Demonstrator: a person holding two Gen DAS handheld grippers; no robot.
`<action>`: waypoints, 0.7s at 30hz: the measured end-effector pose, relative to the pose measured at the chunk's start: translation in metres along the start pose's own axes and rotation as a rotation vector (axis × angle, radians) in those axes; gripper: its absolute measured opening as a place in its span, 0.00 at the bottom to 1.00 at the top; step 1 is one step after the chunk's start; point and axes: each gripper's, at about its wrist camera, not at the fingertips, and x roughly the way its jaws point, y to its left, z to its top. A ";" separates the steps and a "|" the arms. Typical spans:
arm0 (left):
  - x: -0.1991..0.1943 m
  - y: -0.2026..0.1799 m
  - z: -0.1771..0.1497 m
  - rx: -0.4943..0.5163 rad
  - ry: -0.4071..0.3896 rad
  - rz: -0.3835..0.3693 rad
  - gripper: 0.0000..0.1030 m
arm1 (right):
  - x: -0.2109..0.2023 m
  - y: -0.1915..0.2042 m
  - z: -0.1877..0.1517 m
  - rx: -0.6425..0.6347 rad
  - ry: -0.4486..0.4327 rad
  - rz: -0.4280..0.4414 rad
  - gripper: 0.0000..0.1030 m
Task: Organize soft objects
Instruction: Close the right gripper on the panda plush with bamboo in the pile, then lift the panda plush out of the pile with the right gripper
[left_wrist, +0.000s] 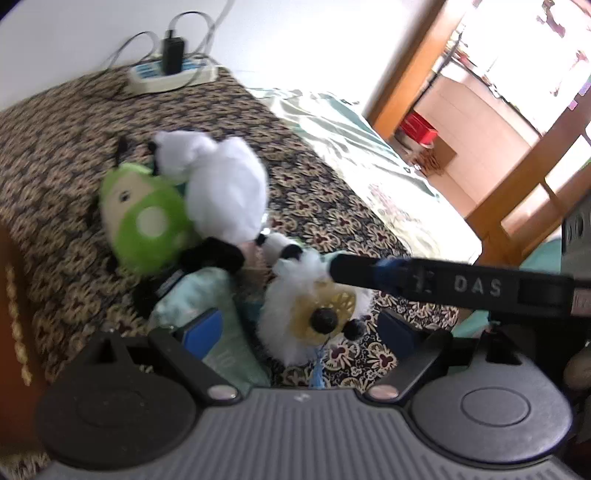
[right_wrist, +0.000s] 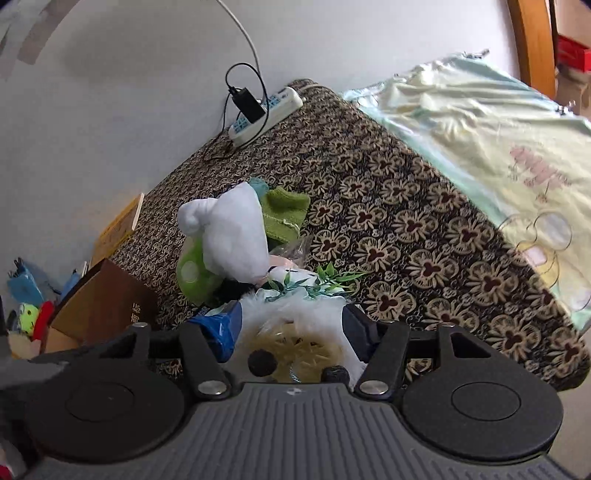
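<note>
On the floral-patterned bedspread (right_wrist: 406, 229), just in front of the white plush (right_wrist: 236, 236), the right gripper (right_wrist: 291, 332) stands wide around a fluffy white toy (right_wrist: 295, 314); left gripper (left_wrist: 299, 332) gapes beside it.

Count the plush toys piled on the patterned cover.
3 clearly: a green plush at the pile's left, a white plush leaning on it, and a fluffy white toy nearest the fingers. Black-and-white plush parts between them may be a fourth, partly hidden.
</note>
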 end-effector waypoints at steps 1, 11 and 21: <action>0.005 -0.001 0.001 0.015 0.001 0.009 0.88 | 0.001 -0.001 0.001 0.005 0.001 -0.002 0.44; 0.005 0.002 0.017 -0.006 -0.031 -0.131 0.88 | 0.006 -0.024 0.035 0.070 -0.019 0.024 0.44; 0.032 0.000 0.022 0.019 0.019 -0.125 0.51 | 0.040 -0.057 0.028 0.257 0.251 0.226 0.38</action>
